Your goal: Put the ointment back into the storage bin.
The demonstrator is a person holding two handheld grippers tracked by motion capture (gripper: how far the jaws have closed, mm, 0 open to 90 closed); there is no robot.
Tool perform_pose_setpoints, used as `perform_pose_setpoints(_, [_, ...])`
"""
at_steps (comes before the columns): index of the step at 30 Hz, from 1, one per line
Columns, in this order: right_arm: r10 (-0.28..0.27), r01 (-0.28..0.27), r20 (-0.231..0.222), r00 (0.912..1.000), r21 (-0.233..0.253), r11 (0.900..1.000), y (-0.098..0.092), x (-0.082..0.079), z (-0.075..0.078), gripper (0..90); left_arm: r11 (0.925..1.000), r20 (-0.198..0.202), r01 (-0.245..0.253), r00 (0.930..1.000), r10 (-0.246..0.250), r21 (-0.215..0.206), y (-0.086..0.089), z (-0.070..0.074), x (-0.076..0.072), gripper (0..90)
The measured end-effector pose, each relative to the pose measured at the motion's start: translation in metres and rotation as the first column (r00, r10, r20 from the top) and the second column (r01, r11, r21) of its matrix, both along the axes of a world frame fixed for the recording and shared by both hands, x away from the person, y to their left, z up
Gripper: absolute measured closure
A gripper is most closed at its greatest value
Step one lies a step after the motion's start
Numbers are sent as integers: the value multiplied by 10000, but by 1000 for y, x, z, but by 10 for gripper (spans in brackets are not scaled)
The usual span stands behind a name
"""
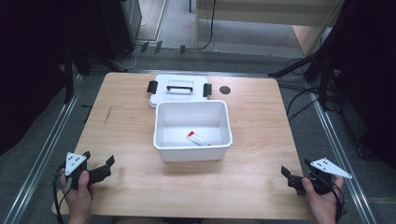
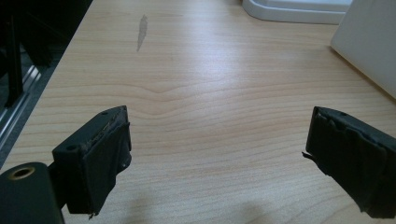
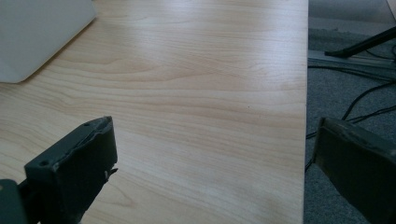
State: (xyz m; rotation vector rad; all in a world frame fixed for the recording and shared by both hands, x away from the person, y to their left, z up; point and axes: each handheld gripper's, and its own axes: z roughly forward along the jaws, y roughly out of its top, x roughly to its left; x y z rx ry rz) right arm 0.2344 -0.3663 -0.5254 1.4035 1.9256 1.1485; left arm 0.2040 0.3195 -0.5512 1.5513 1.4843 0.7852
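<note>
A white open bin [image 1: 161,122] stands mid-table with a small red and white tube [image 1: 196,138] on its floor. Its white lid [image 1: 180,94], with a black handle and two black latches, lies flat just behind it. My left gripper [image 1: 99,157] rests near the front left corner, open and holding nothing, with the bin well to its right. My right gripper [image 1: 295,167] is open and empty at the front right corner. In the left gripper view the open left gripper [image 2: 217,154] frames bare wood, with the bin wall [image 2: 369,51] at far right. The open right gripper [image 3: 215,163] straddles the table's right edge.
A small black round disc [image 1: 225,90] sits on the table right of the lid. A faint grey mark [image 2: 141,31] streaks the wood at the left. Metal rails, tripod legs and cables [image 3: 359,107] lie on the grey floor beside the table.
</note>
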Motion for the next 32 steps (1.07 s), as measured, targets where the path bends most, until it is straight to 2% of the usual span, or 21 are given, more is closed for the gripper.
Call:
perform_pose_setpoints(11, [-239,235,101,9997,368,9990,-9,-12,-14,0,10000,27,27,10000,-27,94,-1,0,0,75])
perform_pose_setpoints(14, [-159,152,136,9998,473,9988,-10,-13,-20,1,9998,-8,53,10000,-53,175,-1,0,0,75])
perform_pose_setpoints(19, [-161,143,310,9994,556,9983,-9,-15,-20,0,9999,-34,48,10000,-48,160,-1,0,0,75])
perform_pose_setpoints(21, [-131,114,348,9993,509,9986,-9,-15,-21,1,9998,-32,66,10000,-65,178,-1,0,0,75])
perform_pose_setpoints(23, [-393,386,203,9990,321,9987,-6,-14,-21,1,9998,-13,45,10000,-45,204,-2,0,0,75])
perform_pose_setpoints(25, [-911,915,-306,9954,92,9958,-3,-10,-22,1,9996,-15,30,10000,-29,286,-3,0,0,76])
perform_pose_setpoints(27, [-1316,1280,-707,9888,-523,9904,0,-7,-23,3,9994,25,2,10000,-3,356,-4,0,0,75])
perform_pose_setpoints(28, [-1253,1217,-689,9897,-542,9911,0,-7,-23,17,9993,33,-12,10000,11,376,-4,0,0,76])
perform_pose_setpoints(30, [-1223,1205,-365,9918,-485,9915,0,-11,-22,132,9993,40,-34,10000,33,383,-4,0,0,75])
perform_pose_setpoints(32, [-1381,1369,-233,9901,-482,9894,0,-12,-22,152,9992,40,-19,10000,18,397,-4,0,0,75])
